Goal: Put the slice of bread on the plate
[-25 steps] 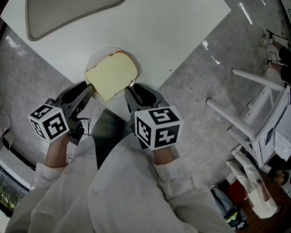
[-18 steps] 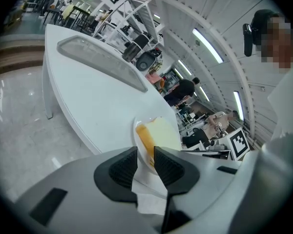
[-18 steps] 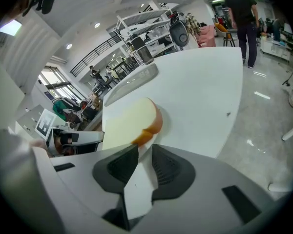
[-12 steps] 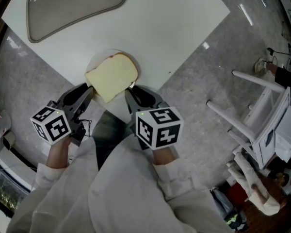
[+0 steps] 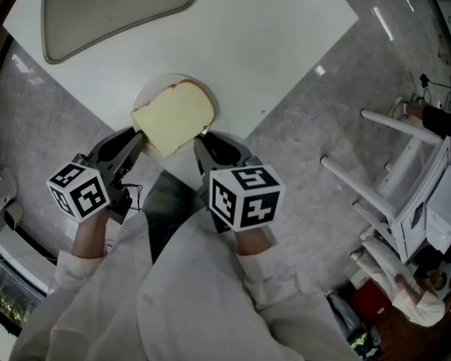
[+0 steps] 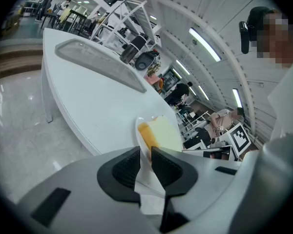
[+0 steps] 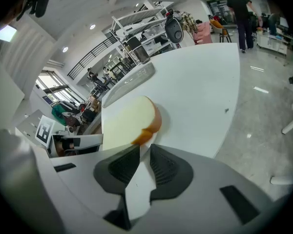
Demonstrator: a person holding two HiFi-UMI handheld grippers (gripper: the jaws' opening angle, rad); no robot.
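Observation:
A pale slice of bread point(image 5: 173, 117) with a brown crust lies on a small white plate point(image 5: 152, 90) at the near corner of the white table point(image 5: 270, 43). Both grippers sit at the plate's near side. My left gripper point(image 5: 139, 136) has just been closing its jaws, and the plate's rim point(image 6: 139, 126) is between the pads, with the bread point(image 6: 160, 133) just beyond them. At the right of the plate, my right gripper point(image 5: 203, 135) has a white strip of plate rim filling the gap between its pads in the right gripper view, under the bread point(image 7: 129, 123).
A long grey tray point(image 5: 113, 6) lies at the table's far side. The floor is grey stone. A white frame with rails point(image 5: 406, 179) stands to the right, with bags beside it. People and shelving show in the background of the gripper views.

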